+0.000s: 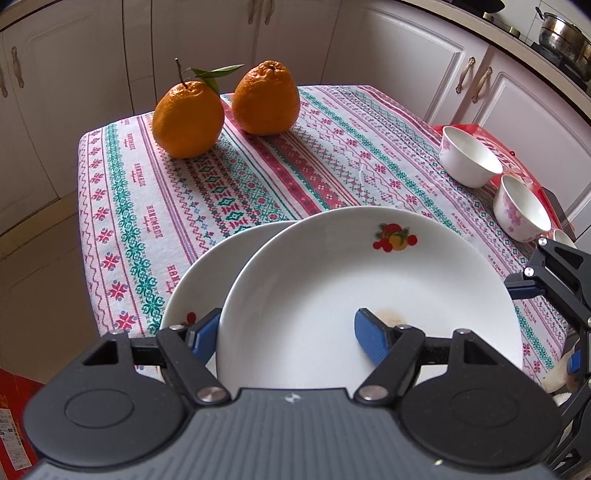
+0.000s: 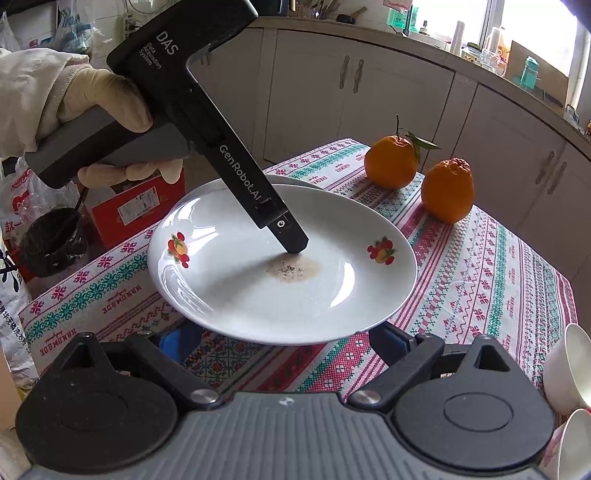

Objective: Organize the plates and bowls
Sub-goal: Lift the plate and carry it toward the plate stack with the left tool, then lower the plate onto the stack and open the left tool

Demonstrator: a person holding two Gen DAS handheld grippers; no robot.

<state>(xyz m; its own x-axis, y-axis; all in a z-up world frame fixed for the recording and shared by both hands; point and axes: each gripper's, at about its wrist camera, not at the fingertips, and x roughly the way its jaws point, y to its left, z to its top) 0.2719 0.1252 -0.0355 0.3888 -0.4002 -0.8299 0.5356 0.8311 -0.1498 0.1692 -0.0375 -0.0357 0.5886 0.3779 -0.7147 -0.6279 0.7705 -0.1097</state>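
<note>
Since the upper plate [image 1: 332, 288] is glazed, stiff and breakable (slippery too), its rim suits best — left gripper [image 1: 291, 332] straddles it there, right gripper [image 2: 284, 341] gapes empty.

Two big bumpy oranges sit on the patterned tablecloth [image 1: 258, 177], the leafy orange [image 1: 188, 118] just beside the plain orange [image 1: 266, 98], maybe touching. White cabinet doors [image 1: 417, 62] with curved handles run behind them. A steel pot [image 1: 563, 35] sits on the stove in the far corner. Off to the side there's a red cardboard box [image 2: 136, 206] and a dark bucket [image 2: 53, 242] on the floor, plus jars on the windowsill counter [image 2: 495, 44].
</note>
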